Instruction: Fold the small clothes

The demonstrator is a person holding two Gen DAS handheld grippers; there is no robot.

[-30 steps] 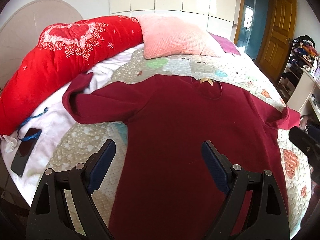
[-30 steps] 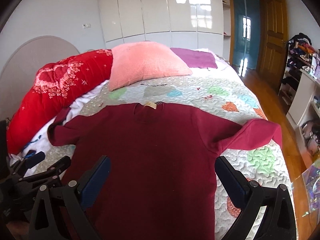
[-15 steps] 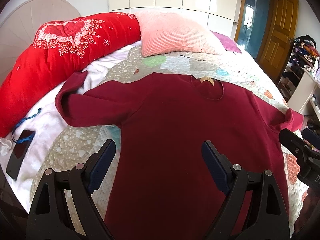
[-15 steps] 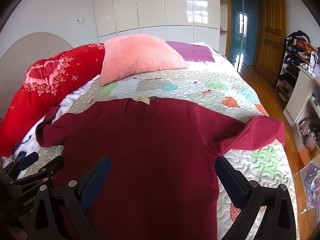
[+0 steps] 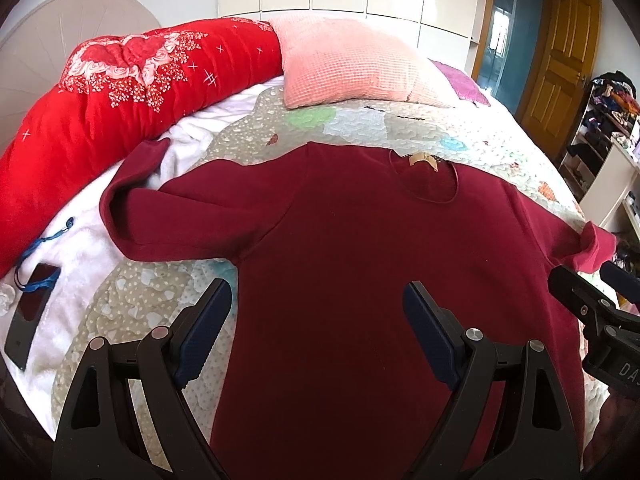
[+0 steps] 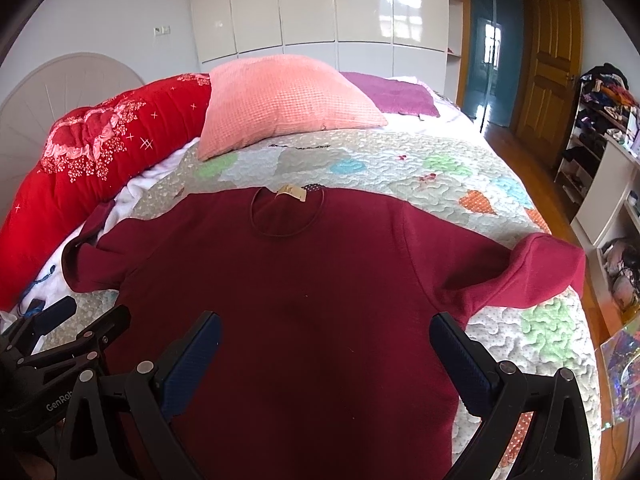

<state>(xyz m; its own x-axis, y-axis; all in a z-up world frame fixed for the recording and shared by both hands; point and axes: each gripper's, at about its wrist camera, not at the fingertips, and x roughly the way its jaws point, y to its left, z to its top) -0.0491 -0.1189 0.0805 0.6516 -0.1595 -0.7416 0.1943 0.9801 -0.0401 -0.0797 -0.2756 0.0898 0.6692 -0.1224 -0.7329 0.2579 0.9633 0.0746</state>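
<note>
Two grippers, jaws apart, above sweater [image 5: 360,248]

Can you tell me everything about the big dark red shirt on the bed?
The dark red long-sleeved knit shirt lies flat, spread out on the patchwork quilted bedspread, round neckline farthest from the cameras with a tan label inside. Both sleeves stretch sideways, their ends folded back. Nothing grips it; it looks soft and smooth.

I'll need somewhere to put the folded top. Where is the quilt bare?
Bare quilt lies between the maroon top and pink pillow, and beyond its right sleeve. Left is crowded: phone, red duvet.
</note>
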